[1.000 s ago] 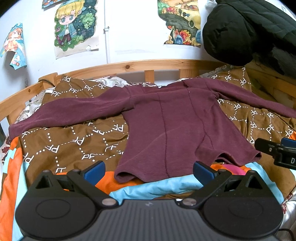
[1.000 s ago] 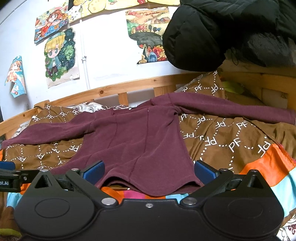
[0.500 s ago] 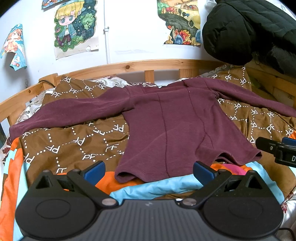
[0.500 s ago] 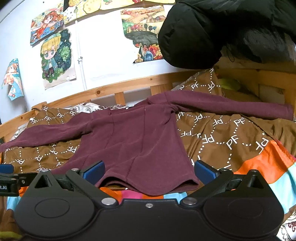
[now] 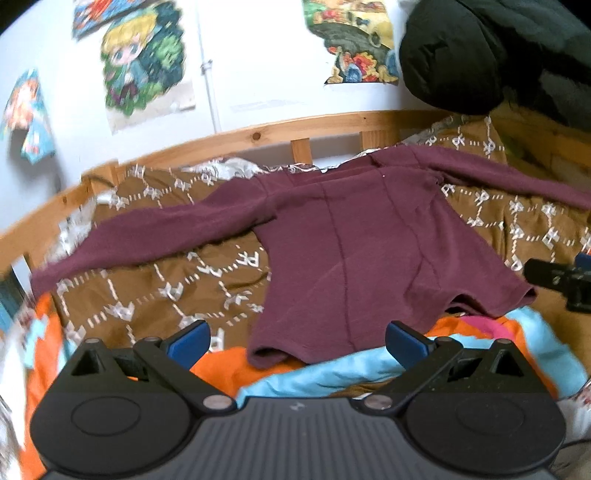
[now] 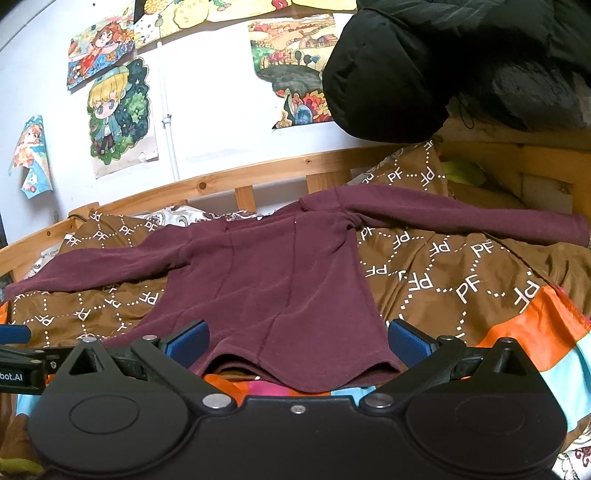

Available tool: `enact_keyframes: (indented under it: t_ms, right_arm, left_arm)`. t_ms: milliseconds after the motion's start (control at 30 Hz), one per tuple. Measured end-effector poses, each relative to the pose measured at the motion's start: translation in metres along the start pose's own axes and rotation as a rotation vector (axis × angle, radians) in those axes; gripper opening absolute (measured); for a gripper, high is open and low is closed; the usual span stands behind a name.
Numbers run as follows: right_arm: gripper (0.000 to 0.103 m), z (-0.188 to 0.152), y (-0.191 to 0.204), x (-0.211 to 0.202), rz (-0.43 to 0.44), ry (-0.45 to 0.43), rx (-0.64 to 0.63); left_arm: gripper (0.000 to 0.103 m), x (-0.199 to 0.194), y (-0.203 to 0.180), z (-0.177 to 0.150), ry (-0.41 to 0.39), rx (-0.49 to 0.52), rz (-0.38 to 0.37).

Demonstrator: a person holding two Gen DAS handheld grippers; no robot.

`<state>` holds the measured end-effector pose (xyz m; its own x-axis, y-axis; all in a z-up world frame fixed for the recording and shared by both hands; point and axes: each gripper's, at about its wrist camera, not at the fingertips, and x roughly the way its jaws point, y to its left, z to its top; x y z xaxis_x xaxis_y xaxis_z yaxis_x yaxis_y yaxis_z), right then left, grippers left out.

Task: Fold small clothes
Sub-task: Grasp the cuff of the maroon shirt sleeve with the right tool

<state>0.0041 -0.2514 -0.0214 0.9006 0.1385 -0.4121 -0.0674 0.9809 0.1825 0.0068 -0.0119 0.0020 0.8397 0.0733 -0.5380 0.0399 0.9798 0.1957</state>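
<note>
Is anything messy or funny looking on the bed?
Mostly no. The maroon shirt lies spread flat with both sleeves out, but its bottom hem droops wavy past the brown quilt. On the wall, the small poster at far left hangs crooked.

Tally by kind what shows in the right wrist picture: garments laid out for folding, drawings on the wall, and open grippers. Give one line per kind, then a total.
Maroon long-sleeved top laid out on the bed: 1
Drawings on the wall: 5
Open grippers, right gripper and left gripper: 2
Total: 8
</note>
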Motion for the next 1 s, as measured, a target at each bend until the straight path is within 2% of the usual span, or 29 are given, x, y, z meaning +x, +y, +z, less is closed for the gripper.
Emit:
enact_keyframes:
  t_ms: [167, 300, 400, 467, 567, 633, 733, 833, 867, 933, 1000]
  right_arm:
    - [0.103, 0.009, -0.007, 0.006, 0.027, 0.104, 0.047]
    - [0.103, 0.023, -0.013, 0.013, -0.014, 0.206, 0.067]
    - [0.103, 0.038, -0.019, 0.02, -0.065, 0.243, 0.08]
    - [0.103, 0.054, -0.03, 0.026, -0.074, 0.252, 0.133]
    - [0.103, 0.08, -0.057, 0.039, -0.08, 0.217, 0.238]
    - [0.103, 0.099, -0.077, 0.05, -0.129, 0.183, 0.289]
    - [0.103, 0.118, -0.108, 0.066, -0.249, 0.119, 0.384]
    - [0.103, 0.113, -0.141, 0.073, -0.301, 0.029, 0.507]
    - [0.103, 0.106, -0.152, 0.071, -0.316, -0.038, 0.552]
    - [0.103, 0.098, -0.171, 0.072, -0.351, -0.123, 0.57]
    - [0.103, 0.094, -0.191, 0.081, -0.411, -0.143, 0.528]
  left_arm:
    - [0.102, 0.006, 0.002, 0.026, 0.062, 0.202, 0.057]
    - [0.102, 0.011, 0.001, 0.065, 0.095, 0.326, 0.135]
    - [0.102, 0.015, -0.002, 0.106, 0.076, 0.36, 0.194]
    - [0.103, 0.02, -0.005, 0.133, 0.073, 0.362, 0.213]
    - [0.103, 0.038, -0.01, 0.17, 0.11, 0.351, 0.219]
    - [0.103, 0.053, -0.016, 0.191, 0.127, 0.336, 0.223]
    - [0.103, 0.073, -0.023, 0.206, 0.06, 0.303, 0.194]
    - [0.103, 0.101, -0.031, 0.203, -0.057, 0.265, 0.15]
    - [0.103, 0.114, -0.034, 0.198, -0.069, 0.264, 0.137]
    - [0.103, 0.14, -0.038, 0.187, -0.051, 0.243, 0.091]
    - [0.102, 0.165, -0.038, 0.175, -0.007, 0.2, 0.023]
